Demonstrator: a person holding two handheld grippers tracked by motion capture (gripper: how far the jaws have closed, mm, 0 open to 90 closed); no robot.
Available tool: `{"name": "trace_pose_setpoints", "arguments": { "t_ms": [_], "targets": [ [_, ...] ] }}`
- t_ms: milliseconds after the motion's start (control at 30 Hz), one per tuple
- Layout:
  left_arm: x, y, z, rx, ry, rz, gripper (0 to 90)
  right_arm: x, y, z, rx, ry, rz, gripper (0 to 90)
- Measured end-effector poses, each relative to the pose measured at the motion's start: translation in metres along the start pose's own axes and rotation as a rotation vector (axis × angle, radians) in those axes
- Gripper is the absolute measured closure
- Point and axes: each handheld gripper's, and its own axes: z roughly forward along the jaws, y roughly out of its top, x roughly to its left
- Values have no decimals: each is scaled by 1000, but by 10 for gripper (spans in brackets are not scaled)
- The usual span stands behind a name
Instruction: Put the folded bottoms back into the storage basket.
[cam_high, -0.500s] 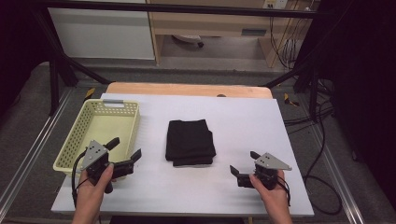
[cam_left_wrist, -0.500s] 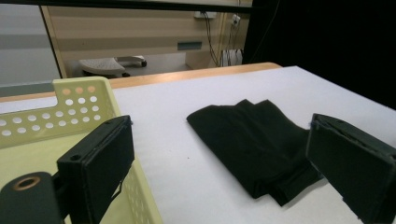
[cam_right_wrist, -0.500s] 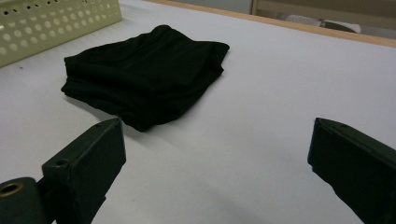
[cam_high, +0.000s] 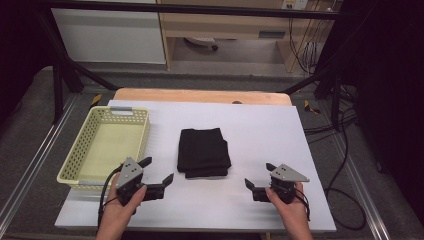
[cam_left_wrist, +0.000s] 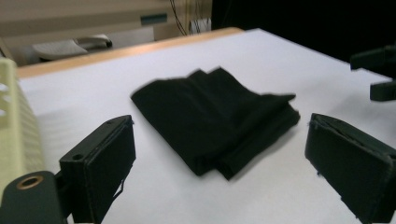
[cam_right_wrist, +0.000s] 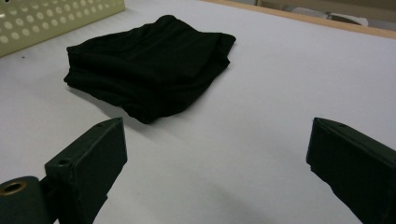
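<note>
Basket (cam_high: 107, 145) sits at table (cam_high: 280, 135) left, nothing visible inside. Left gripper (cam_high: 159, 170) just beside basket's near right corner, jaws apart, holding nothing. Folded black cloth (cam_high: 202, 152) lies flat mid-table, between both grippers, touching neither. Right gripper (cam_high: 258, 176) near front right, jaws apart, also holding nothing.

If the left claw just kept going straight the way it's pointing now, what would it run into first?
Most likely the folded black cloth. The left claw is open, its jaws aimed at the cloth's near corner, with bare white table between. Depth is hard to judge, so it might skim the cloth's near edge instead.
</note>
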Motion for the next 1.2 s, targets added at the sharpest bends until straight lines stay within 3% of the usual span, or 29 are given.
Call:
{"name": "trace_pose_setpoints", "arguments": {
  "t_ms": [133,200,233,300,400,467,633,700,800,900,933,1067,1133,1200],
  "targets": [
    [-3,-7,12,49,-13,11,80,1,-1,2,14,4,-3,52],
    [-4,-13,26,105,-29,17,80,1,-1,3,22,4,-1,51],
    [-4,-13,26,105,-29,17,83,1,-1,3,22,4,-1,51],
    [-6,-15,37,141,-47,50,90,1,-2,5,34,1,3,48],
    [-6,-16,53,186,-29,65,118,0,-2,6,43,-1,5,47],
    [0,-21,67,256,3,58,123,0,-2,7,47,-2,13,47],
    [5,-27,82,323,-12,57,124,-1,-3,9,63,-1,1,47],
    [4,-28,93,336,-38,63,124,-1,-3,10,68,-1,-4,47],
    [3,-28,101,336,-33,69,142,0,-4,10,69,0,-7,47],
    [1,-27,109,317,-48,31,188,1,-4,11,75,0,-9,46],
    [0,-26,114,334,-19,40,213,1,-4,11,76,0,-9,47],
    [2,-24,116,322,18,44,412,1,-4,12,78,0,-14,47],
    [5,-24,116,310,16,30,546,2,-4,12,79,-1,-12,47],
    [6,-24,116,307,16,22,593,2,-4,12,80,0,-13,46]
  ]
}}
